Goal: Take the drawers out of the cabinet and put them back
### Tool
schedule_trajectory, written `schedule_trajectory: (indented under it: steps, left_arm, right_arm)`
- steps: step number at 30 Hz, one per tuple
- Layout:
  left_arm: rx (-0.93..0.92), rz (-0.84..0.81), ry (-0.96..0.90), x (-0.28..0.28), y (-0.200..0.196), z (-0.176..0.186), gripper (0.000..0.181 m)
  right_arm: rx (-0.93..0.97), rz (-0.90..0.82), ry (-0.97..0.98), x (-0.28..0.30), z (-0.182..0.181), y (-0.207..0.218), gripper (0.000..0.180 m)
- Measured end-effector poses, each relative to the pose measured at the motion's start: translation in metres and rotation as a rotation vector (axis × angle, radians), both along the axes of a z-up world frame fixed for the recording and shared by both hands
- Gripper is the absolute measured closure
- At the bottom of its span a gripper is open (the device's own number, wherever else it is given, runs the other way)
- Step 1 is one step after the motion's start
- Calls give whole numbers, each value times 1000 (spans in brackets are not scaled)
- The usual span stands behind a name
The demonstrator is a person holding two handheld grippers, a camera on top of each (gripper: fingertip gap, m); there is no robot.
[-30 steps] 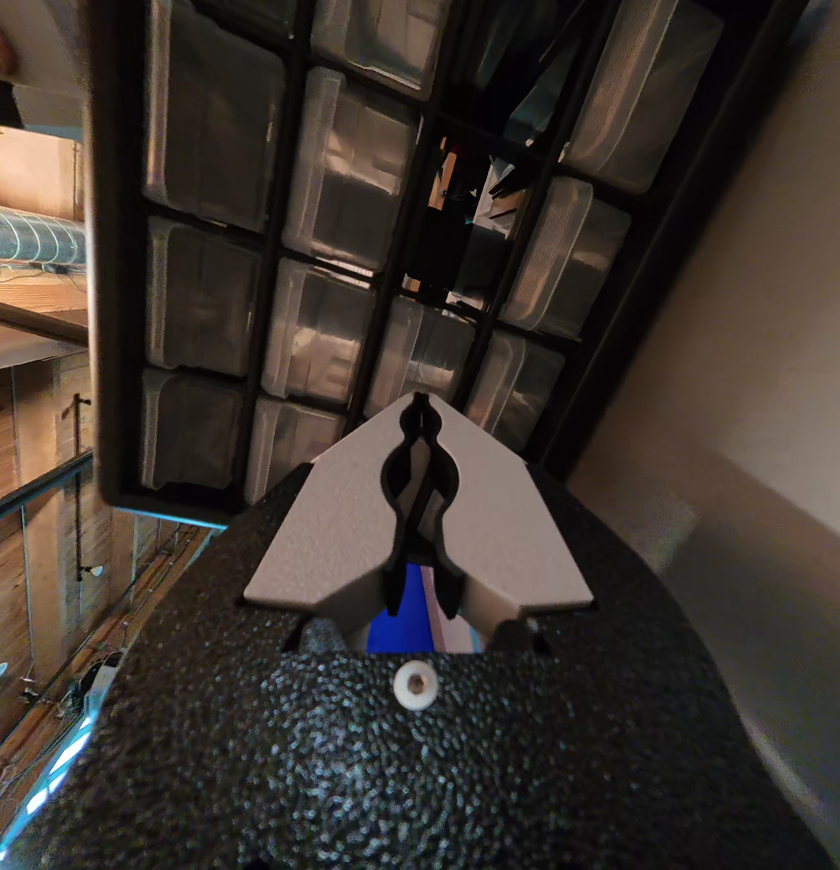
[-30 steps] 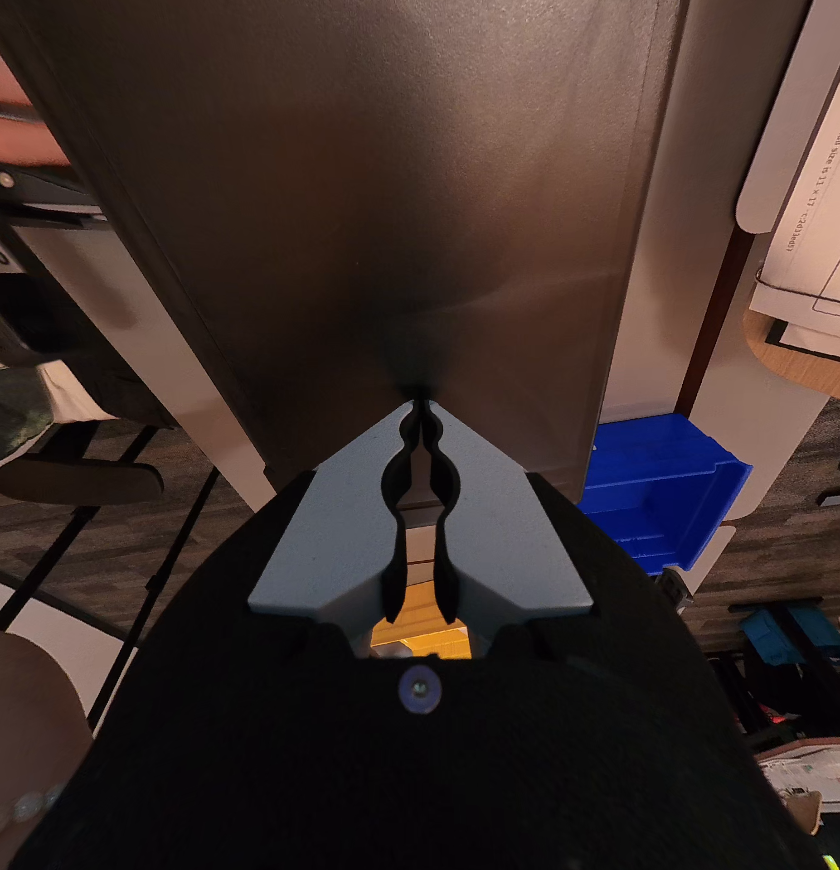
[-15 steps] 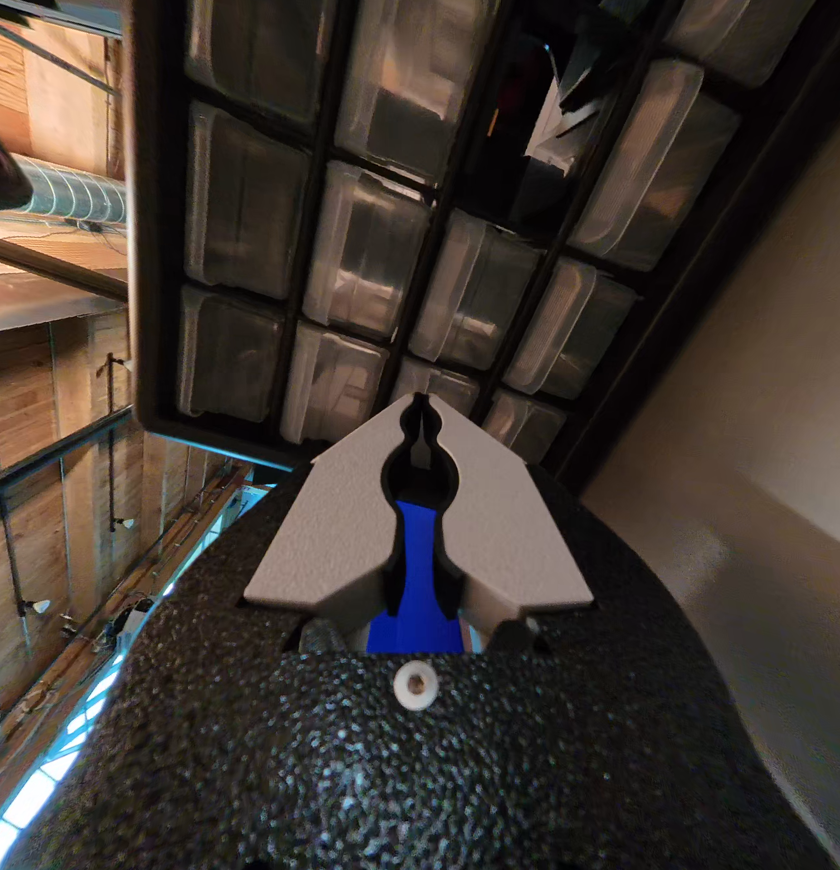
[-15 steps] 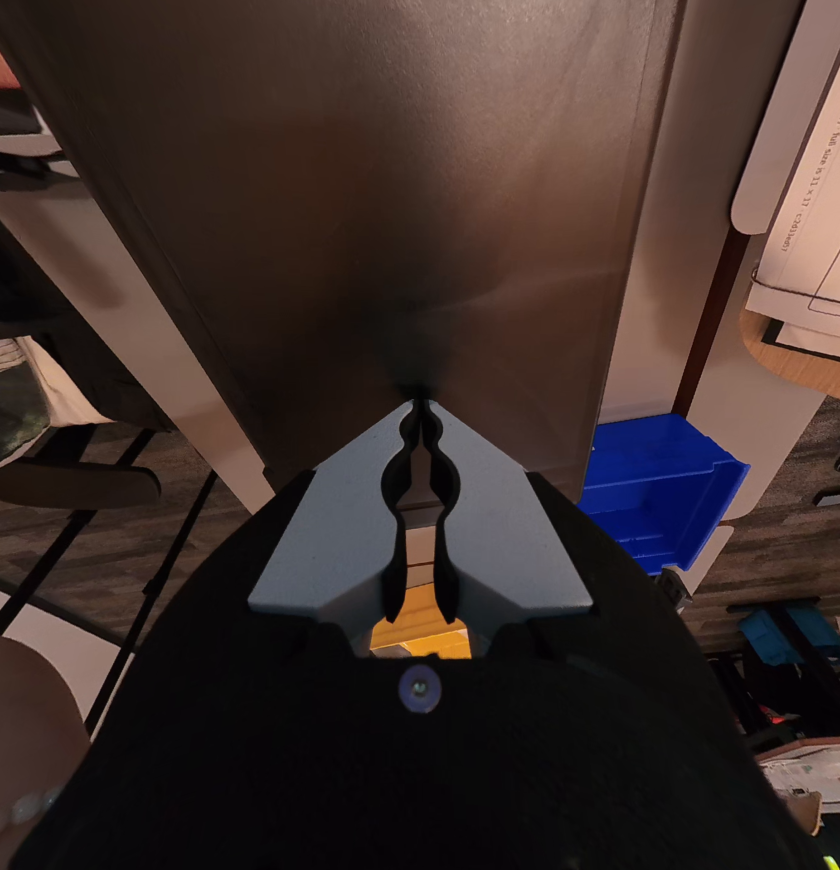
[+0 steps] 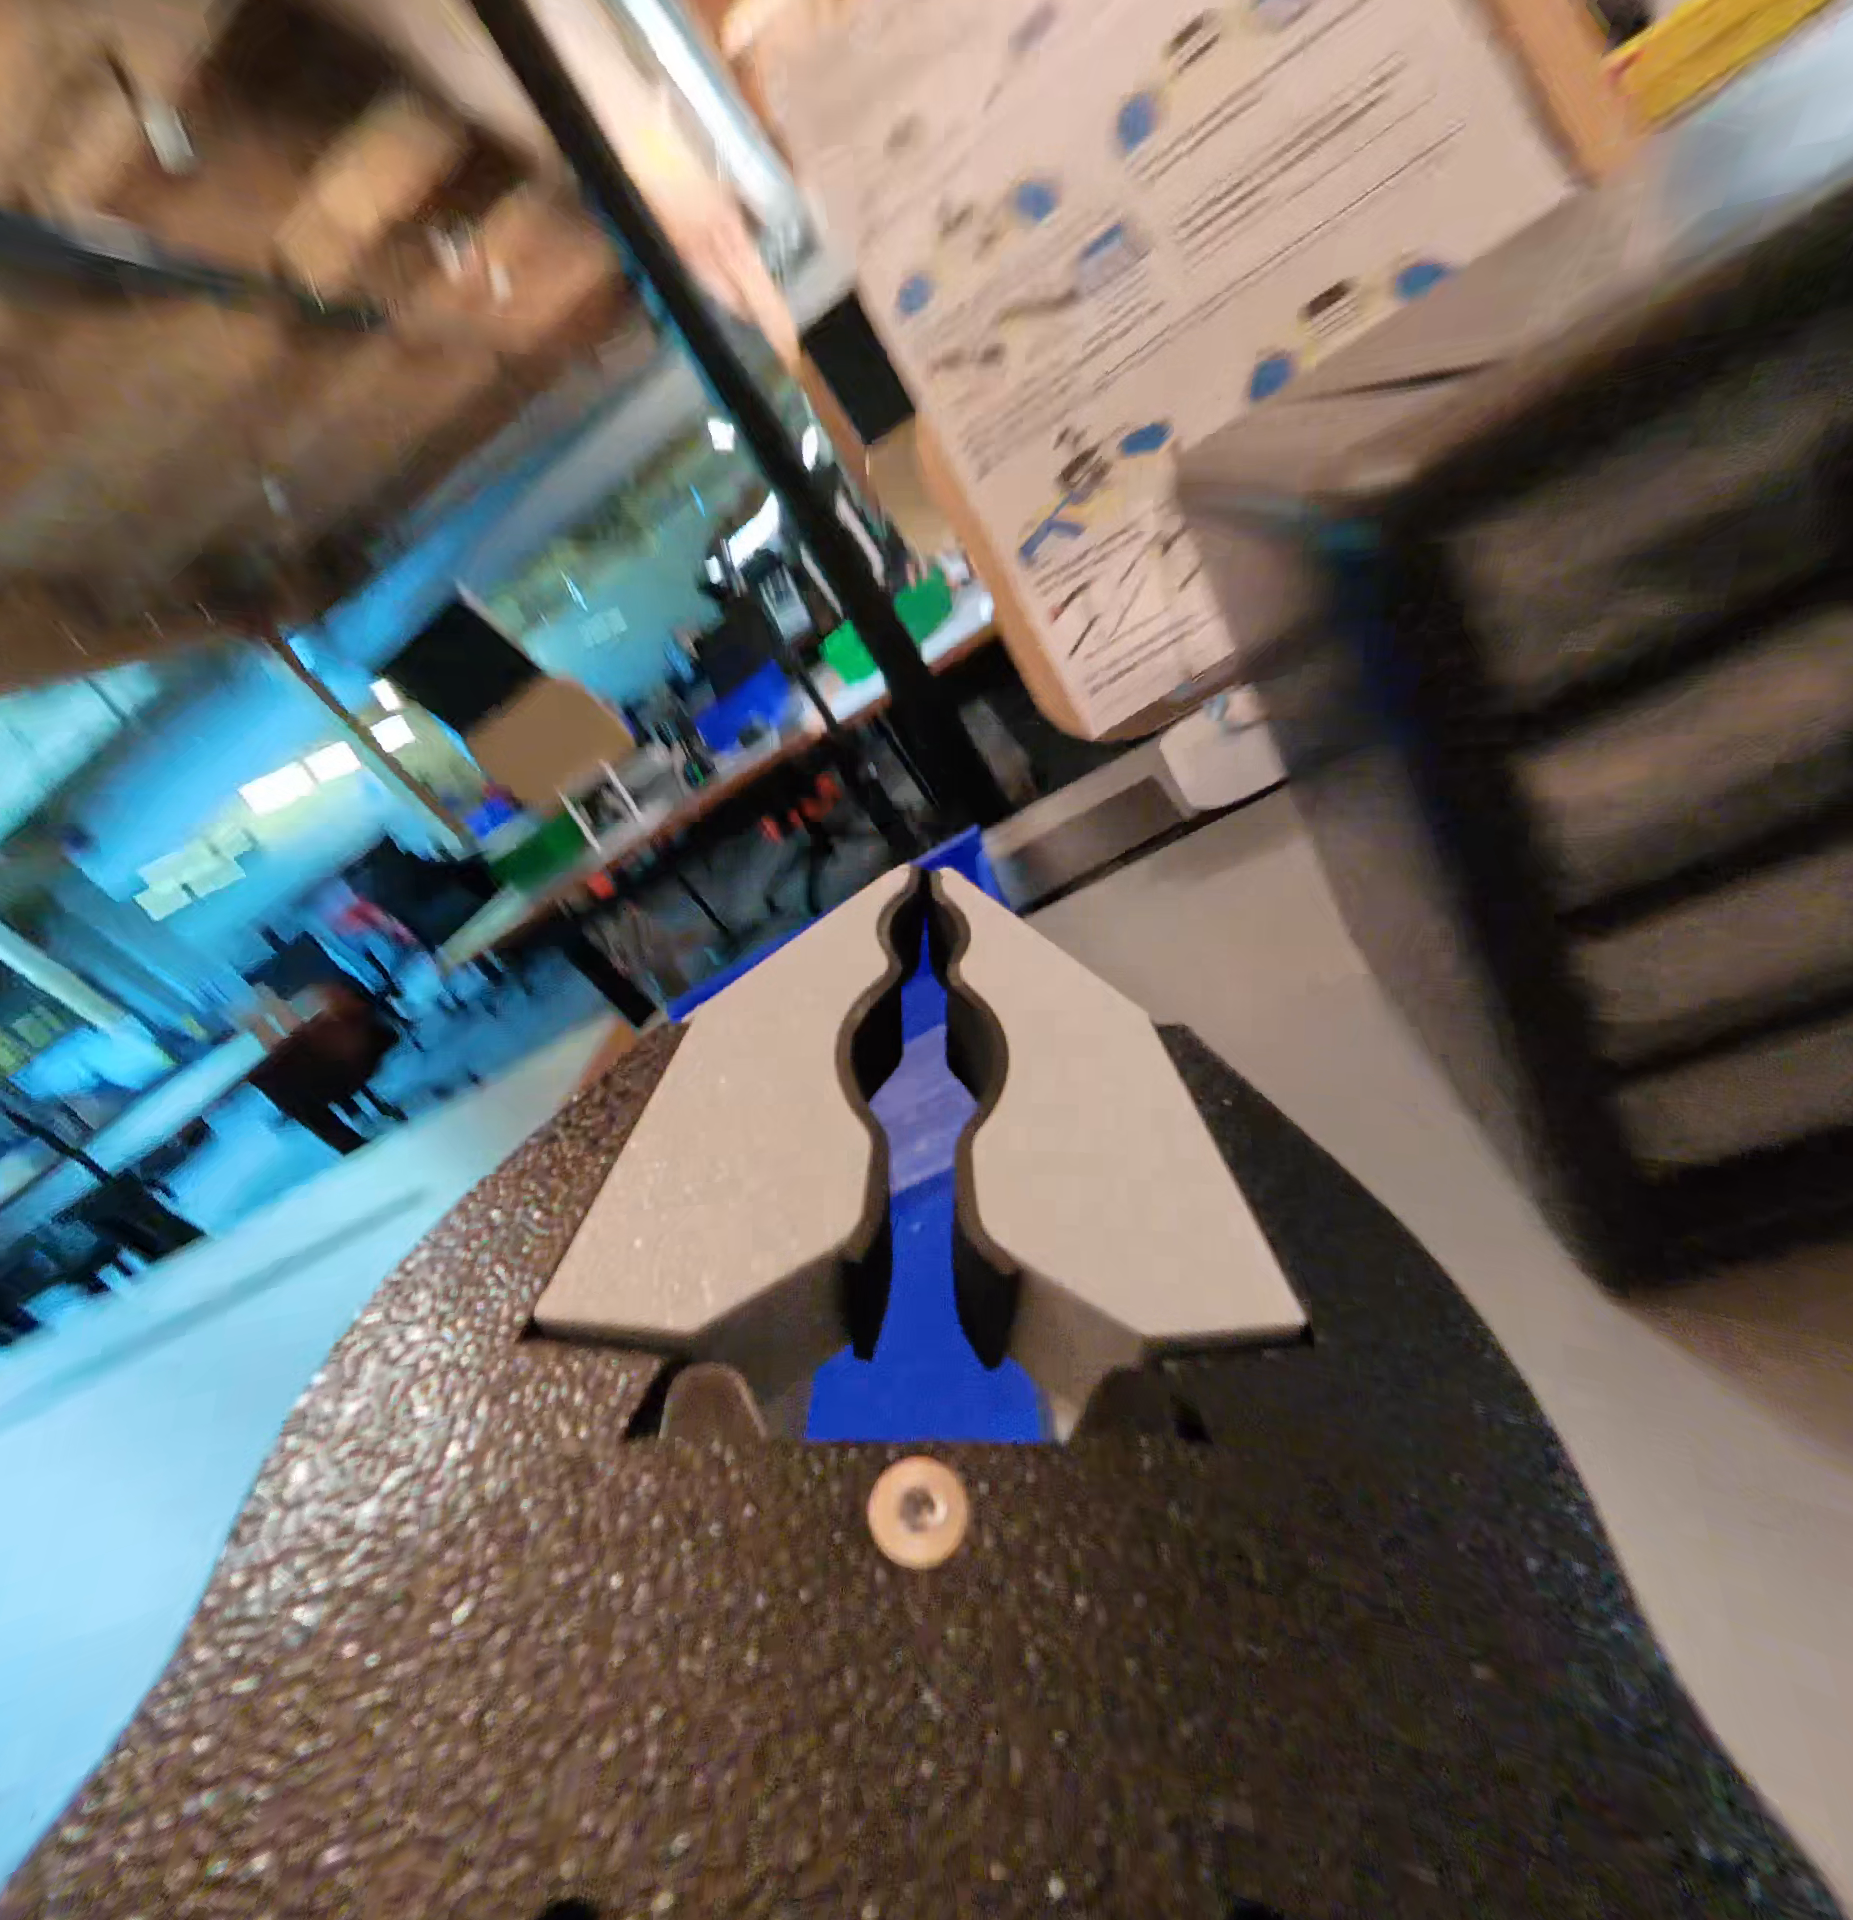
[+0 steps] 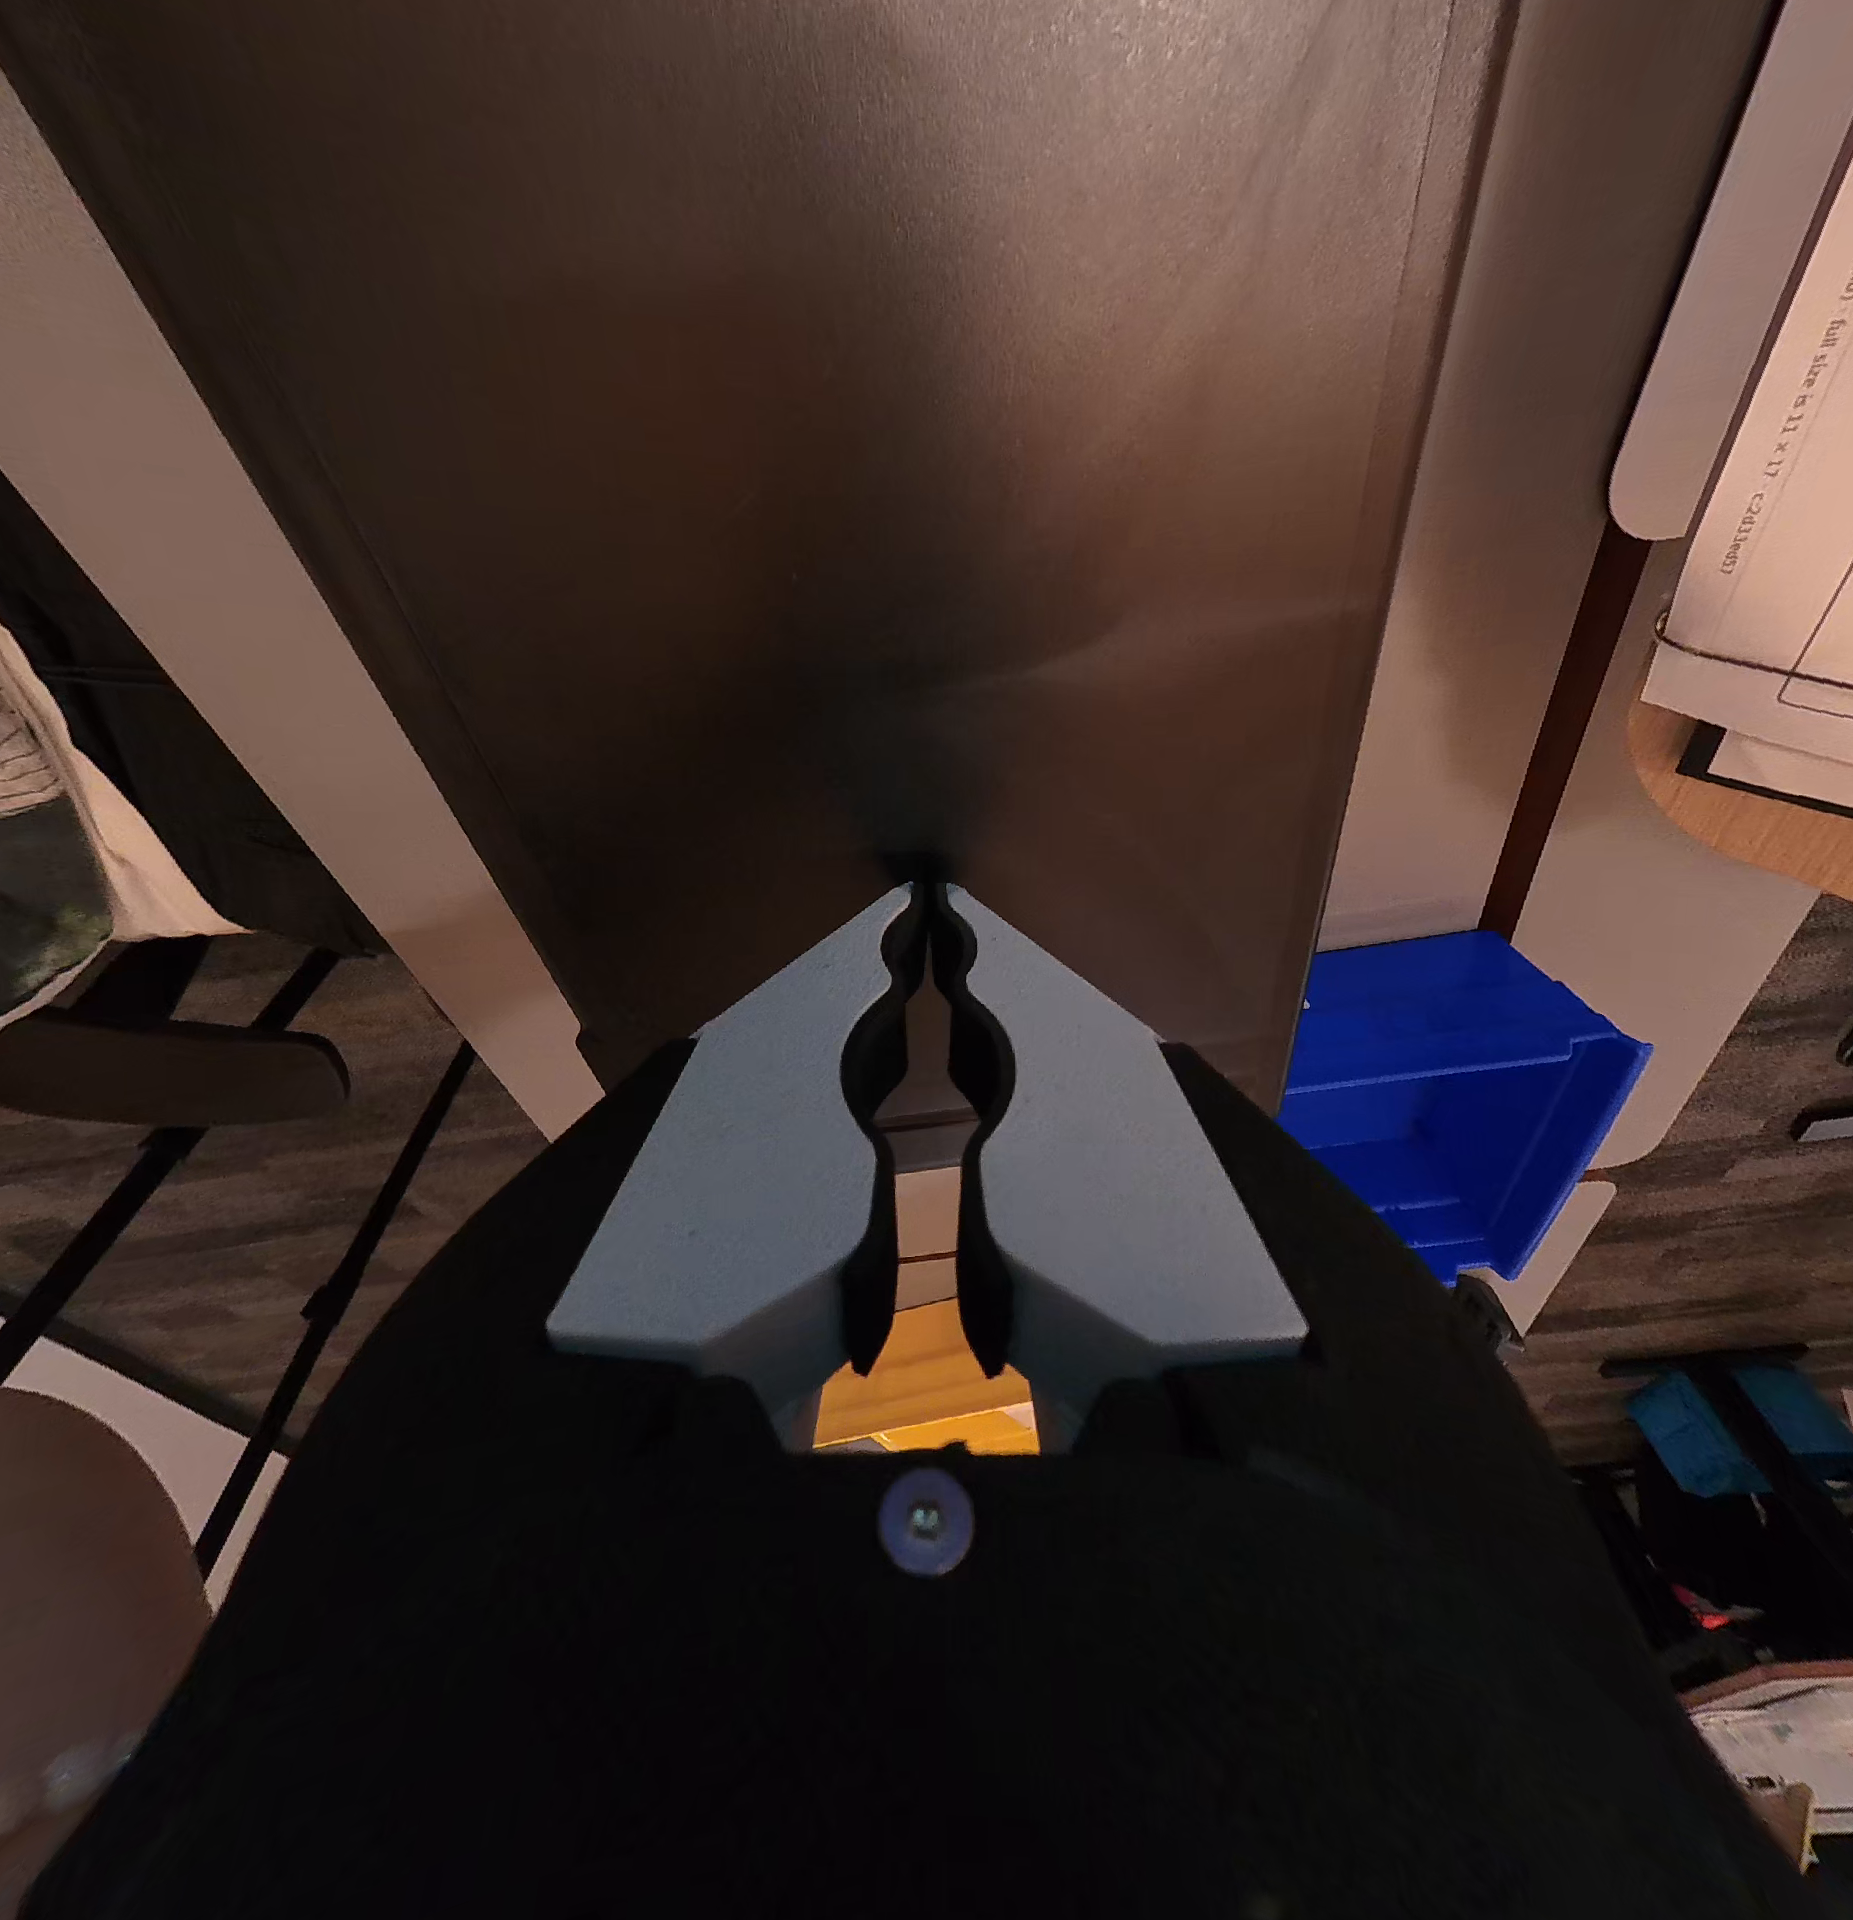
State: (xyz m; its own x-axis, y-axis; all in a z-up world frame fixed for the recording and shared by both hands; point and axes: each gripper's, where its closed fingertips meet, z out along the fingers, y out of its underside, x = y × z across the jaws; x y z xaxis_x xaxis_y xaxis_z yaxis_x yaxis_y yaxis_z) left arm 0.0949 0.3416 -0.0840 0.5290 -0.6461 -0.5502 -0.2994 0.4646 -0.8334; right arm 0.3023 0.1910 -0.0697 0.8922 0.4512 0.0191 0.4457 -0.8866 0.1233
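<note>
The black cabinet (image 5: pixel 1680 831) stands at the right of the blurred left wrist view, with translucent drawers (image 5: pixel 1722 966) stacked in its front. My left gripper (image 5: pixel 927 883) is shut and empty, to the left of the cabinet and apart from it, pointing past it. In the right wrist view a smooth dark panel of the cabinet (image 6: pixel 849 416) fills the upper frame. My right gripper (image 6: pixel 927 888) is shut, with its tips against that panel. No drawer fronts show in that view.
A blue bin (image 6: pixel 1441 1101) sits to the right of the cabinet and also shows between the left fingers (image 5: pixel 927 1351). The pale table (image 5: pixel 1265 1018) holds the cabinet. Posters (image 5: pixel 1161 312) hang behind it. A chair (image 6: pixel 153 1070) stands at the left, with clutter on the floor at the lower right (image 6: pixel 1732 1455).
The left gripper has swung away from the drawer fronts; the cabinet has moved from straight ahead to the right edge, with motion blur. The right gripper has stayed against the panel.
</note>
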Motion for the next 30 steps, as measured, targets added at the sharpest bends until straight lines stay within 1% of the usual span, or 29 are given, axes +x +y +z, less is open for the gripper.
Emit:
schedule_trajectory:
  steps: [2, 3, 5, 7, 9, 12, 14, 18, 20, 24, 26, 27, 28, 29, 30]
  left_arm:
    - [-172, 29, 55, -2, 49, -3, 181]
    - [-267, 34, 124, 2, 71, -13, 181]
    - [-490, -7, 259, 17, 100, -39, 172]
    - [-700, -48, 359, 32, 118, -62, 159]
    - [-850, -48, 456, 43, 132, -83, 149]
    - [-1049, -24, 599, 56, 140, -113, 136]
    - [-1112, -9, 655, 65, 145, -125, 131]
    - [-1167, 47, 756, 79, 153, -144, 126]
    - [-1184, 71, 809, 84, 153, -153, 134]
    - [-1203, 150, 868, 86, 158, -173, 138]
    - [-1209, 160, 872, 87, 160, -181, 137]
    - [-1220, 149, 861, 88, 159, -183, 140]
    - [-1239, 124, 844, 90, 156, -183, 149]
    - [-1264, 86, 828, 93, 151, -182, 163]
    - [-1271, 64, 826, 92, 147, -182, 163]
  right_arm:
    - [-2, 3, -1, 0, 0, 0, 180]
    - [-5, 4, -2, 0, 0, 0, 180]
    - [-14, 10, -8, 0, 0, 0, 180]
    - [-24, 15, -16, 0, 0, 0, 180]
    - [-35, 22, -23, 0, 0, 0, 180]
    - [-50, 27, -23, 0, 0, 0, 180]
    - [-59, 26, -18, 0, 0, 0, 180]
    - [-71, 20, 2, 0, 0, 0, 180]
    - [-73, 23, 9, 0, 0, 0, 180]
    - [-68, 21, 21, 0, 0, 0, 180]
    - [-63, 18, 30, 0, 0, 0, 180]
    - [-60, 16, 33, 0, 0, 0, 180]
    - [-56, 16, 36, 0, 0, 0, 180]
    - [-52, 16, 37, 0, 0, 0, 180]
    - [-49, 15, 38, 0, 0, 0, 180]
